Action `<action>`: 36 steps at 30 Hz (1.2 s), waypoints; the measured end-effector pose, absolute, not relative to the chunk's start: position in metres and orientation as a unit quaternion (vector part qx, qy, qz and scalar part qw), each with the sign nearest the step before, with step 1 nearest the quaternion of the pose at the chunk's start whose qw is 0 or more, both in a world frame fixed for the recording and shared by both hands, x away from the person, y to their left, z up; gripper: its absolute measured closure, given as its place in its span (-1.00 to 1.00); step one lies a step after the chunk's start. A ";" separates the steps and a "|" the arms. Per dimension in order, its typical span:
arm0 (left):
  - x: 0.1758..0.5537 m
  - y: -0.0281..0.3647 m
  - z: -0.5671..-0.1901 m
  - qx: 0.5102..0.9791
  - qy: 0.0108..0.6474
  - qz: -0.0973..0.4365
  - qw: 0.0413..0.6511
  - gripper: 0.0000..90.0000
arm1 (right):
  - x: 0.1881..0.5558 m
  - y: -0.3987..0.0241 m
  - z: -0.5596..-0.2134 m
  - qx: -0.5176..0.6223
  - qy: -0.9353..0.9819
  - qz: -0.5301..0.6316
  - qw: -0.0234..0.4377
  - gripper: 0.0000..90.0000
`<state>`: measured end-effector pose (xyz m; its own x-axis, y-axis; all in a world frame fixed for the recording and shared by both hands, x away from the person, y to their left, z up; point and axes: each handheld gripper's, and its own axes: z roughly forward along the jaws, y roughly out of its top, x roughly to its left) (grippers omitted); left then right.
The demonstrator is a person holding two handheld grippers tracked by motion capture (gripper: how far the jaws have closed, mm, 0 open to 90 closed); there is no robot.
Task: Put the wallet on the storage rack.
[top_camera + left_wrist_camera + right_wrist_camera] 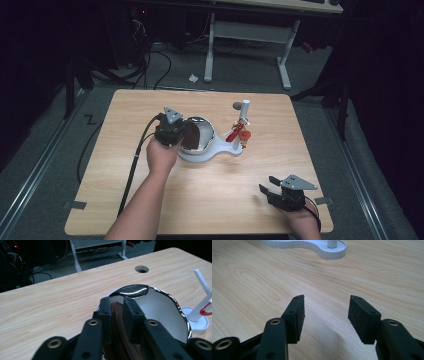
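A shiny metal bowl (204, 131) sits on a white curved base (200, 154) at the table's middle. My left gripper (185, 136) is at the bowl's left rim, shut on a dark brown flat ridged piece (191, 137) that stands on edge in the bowl. In the left gripper view the brown piece (117, 322) is pinched between the jaws of that gripper (117, 302), with the bowl (160, 305) just behind. A white post (244, 113) with a red part (239, 134) rises from the base's right end. My right gripper (265, 188) rests open and empty near the front right; its gripper (325, 312) hovers over bare wood.
A round hole (236, 106) in the tabletop lies behind the post. The white base (329, 252) is far ahead of the right gripper. A desk frame (247, 45) and cables stand on the floor beyond the table. A black cable (132, 165) trails from the left gripper.
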<state>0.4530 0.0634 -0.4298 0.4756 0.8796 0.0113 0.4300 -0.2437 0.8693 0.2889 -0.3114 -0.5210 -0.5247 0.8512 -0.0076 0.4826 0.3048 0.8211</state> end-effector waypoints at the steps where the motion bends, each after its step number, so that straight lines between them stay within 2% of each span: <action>1: 0.453 0.064 -0.430 0.742 0.442 0.256 0.433 0.57 | 0.289 -0.311 -0.521 0.431 0.775 0.403 0.228 0.05; 17: 0.448 0.074 -0.418 0.732 0.435 0.250 0.461 -0.11 | 0.289 -0.312 -0.521 0.438 0.773 0.400 0.225 0.00; 21: 0.446 0.077 -0.414 0.737 0.426 0.242 0.466 -0.20 | 0.290 -0.313 -0.521 0.444 0.772 0.396 0.223 0.00; 31: 0.443 0.085 -0.409 0.740 0.430 0.224 0.466 -0.67 | 0.291 -0.315 -0.519 0.456 0.765 0.396 0.221 -0.06; 36: 0.438 0.091 -0.408 0.741 0.423 0.230 0.468 -0.69 | 0.291 -0.315 -0.520 0.452 0.769 0.394 0.221 -0.07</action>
